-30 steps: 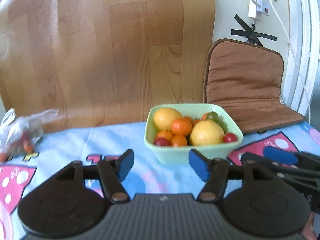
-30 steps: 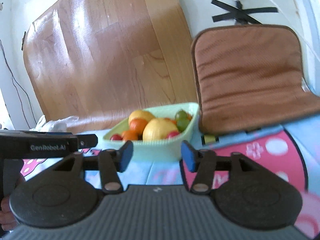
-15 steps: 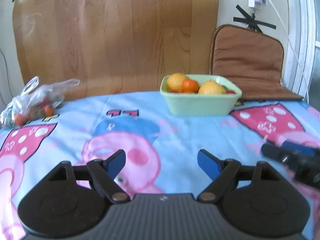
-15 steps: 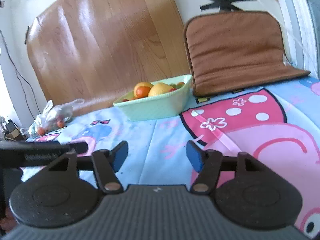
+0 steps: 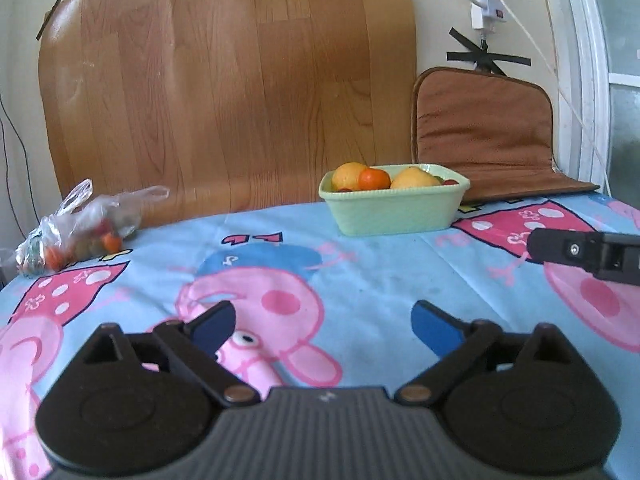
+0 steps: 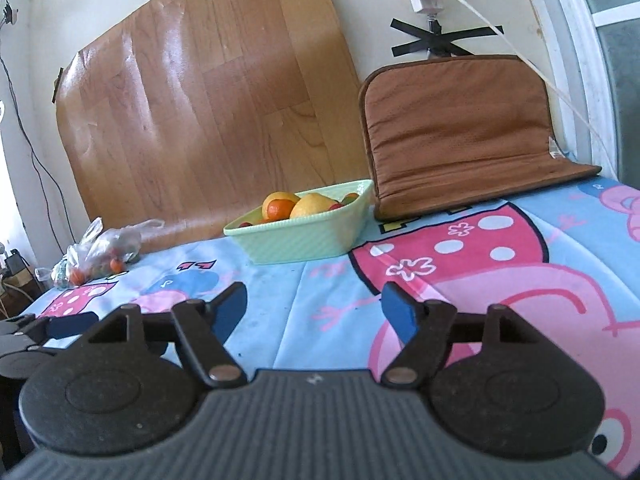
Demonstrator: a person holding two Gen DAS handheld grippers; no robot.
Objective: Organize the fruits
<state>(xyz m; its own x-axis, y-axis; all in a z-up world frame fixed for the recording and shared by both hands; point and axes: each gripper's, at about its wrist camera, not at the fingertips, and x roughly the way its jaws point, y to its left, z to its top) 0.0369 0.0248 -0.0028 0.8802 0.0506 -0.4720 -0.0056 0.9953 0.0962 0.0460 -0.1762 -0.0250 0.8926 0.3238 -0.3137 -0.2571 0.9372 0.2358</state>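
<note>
A: Where was the fruit?

B: Most sat heaped in the pale green bowl [image 5: 394, 211] at the far side of the tabletop [image 5: 380, 280], just in front of the brown cushion [image 5: 480, 136]. Two big yellow citrus [image 5: 414, 179], an orange mandarin [image 5: 374, 179], small red ones half hidden. More small fruit was in the clear plastic bag [image 5: 80, 228], far left, well apart from the bowl.

A: Grippers?

B: Left gripper [image 5: 323, 324] was spread wide, nothing between the blue pads [image 5: 434, 328]; its jaws had just been opening. Right gripper [image 6: 314, 312] was also spread and empty, jaws just been opening too, a bit narrower. Both hung low over the cartoon-print cloth, well short of the bowl.

A: Handling?

B: My judgement: the bowl looked rigid and ribbed, probably ceramic or glass, heavy with that load and breakable. Take it by a side wall under the rim, or one gripper on each side. Citrus should be firm, round, likely to roll; pinch across the widest part. Small red ones looked soft-skinned, so squeeze lightly.

A: The bag?

B: Thin, limp and slippery; contents would shift. Grab the bunched neck [image 6: 90, 232], not the belly. Couldn't tell if it was knotted.
</note>
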